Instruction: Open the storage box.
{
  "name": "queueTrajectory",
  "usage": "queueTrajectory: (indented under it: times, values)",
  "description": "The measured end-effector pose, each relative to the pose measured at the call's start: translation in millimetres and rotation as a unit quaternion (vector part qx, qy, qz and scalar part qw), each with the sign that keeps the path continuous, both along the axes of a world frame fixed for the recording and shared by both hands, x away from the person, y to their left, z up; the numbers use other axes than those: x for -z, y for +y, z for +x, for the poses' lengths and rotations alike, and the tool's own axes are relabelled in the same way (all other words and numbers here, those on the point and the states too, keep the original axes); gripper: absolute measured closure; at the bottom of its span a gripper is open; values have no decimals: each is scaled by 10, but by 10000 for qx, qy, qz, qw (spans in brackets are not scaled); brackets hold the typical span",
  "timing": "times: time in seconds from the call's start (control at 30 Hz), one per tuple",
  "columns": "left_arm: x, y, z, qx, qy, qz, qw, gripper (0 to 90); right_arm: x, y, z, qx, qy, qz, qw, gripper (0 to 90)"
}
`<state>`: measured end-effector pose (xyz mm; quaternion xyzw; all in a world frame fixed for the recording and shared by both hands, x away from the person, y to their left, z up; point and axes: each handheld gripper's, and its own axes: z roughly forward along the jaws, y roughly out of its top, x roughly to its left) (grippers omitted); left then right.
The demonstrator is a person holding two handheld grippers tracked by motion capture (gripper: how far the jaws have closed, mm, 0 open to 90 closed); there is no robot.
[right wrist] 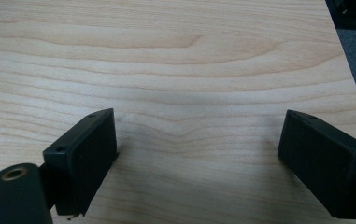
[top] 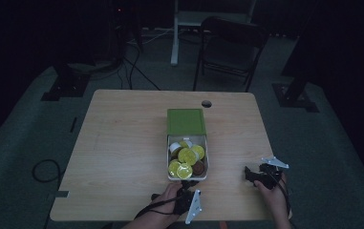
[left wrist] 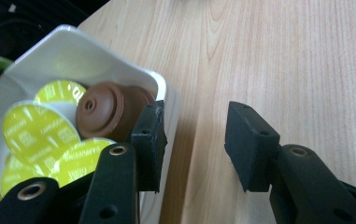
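Note:
A green box (top: 185, 121) lies mid-table with a white tray (top: 205, 143) slid out toward me. The tray holds several yellow capsules (top: 187, 155) and a brown capsule (top: 198, 168). My left gripper (top: 187, 183) is at the tray's near end and is open. In the left gripper view, the left gripper (left wrist: 194, 140) has one jaw over the corner of the tray (left wrist: 73, 46), close to the brown capsule (left wrist: 110, 109) and the yellow capsules (left wrist: 38, 130). Its other jaw is over bare wood. My right gripper (top: 247, 174) rests to the tray's right. The right gripper (right wrist: 199, 158) is open wide over bare wood and holds nothing.
The wooden table (top: 122, 143) has a cable hole (top: 206, 103) behind the box. A dark folding chair (top: 232, 45) and a white frame leg (top: 176, 33) stand beyond the far edge. A cable loop (top: 46, 169) lies on the floor at the left. The room is dim.

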<state>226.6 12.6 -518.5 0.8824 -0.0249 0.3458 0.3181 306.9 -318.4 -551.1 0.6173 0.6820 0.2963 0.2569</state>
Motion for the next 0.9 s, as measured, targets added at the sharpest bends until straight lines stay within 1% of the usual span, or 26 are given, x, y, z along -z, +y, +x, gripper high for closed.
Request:
queueTrajectory:
  times: [0.1, 0.13, 0.17, 0.2, 0.23, 0.3, 0.43, 0.47, 0.57, 0.63, 0.8, 0.9]
  values:
    - [7, 62, 8, -15, 146, -59, 9999, 584, 0, 0, 0, -1, 0, 1, 10000, 112]
    - [7, 62, 8, -15, 146, -59, 9999, 584, 0, 0, 0, -1, 0, 1, 10000, 112]
    - [13, 97, 15, -37, 276, -97, 9996, 584, 0, 0, 0, 0, 0, 1, 10000, 112]
    - [23, 123, 22, -48, 337, -137, 9993, 584, 0, 0, 0, 0, 0, 0, 10000, 112]
    - [24, 145, 24, -62, 398, -133, 9991, 584, 0, 0, 0, -1, 0, 0, 10000, 112]
    - [36, 182, 31, -78, 545, -246, 9982, 584, 0, 0, 0, -1, 0, 1, 10000, 112]
    - [45, 262, 48, -157, 739, -304, 9967, 584, 0, 0, 0, -1, -1, 1, 10000, 112]
    - [50, 284, 51, -183, 809, -340, 9960, 584, 0, 0, 0, 0, 0, 1, 10000, 112]
    - [57, 347, 66, -238, 935, -401, 9945, 584, 0, 0, 0, 0, 0, 1, 10000, 112]
    - [61, 383, 72, -282, 969, -438, 9939, 584, 0, 0, 0, 0, 0, 1, 10000, 112]
    - [92, 480, 74, -425, 989, -404, 9934, 589, 0, 0, 0, 0, -1, 0, 10000, 112]
    - [108, 556, 70, -487, 1057, -408, 9924, 589, 0, 0, 0, 0, 0, 0, 10000, 112]
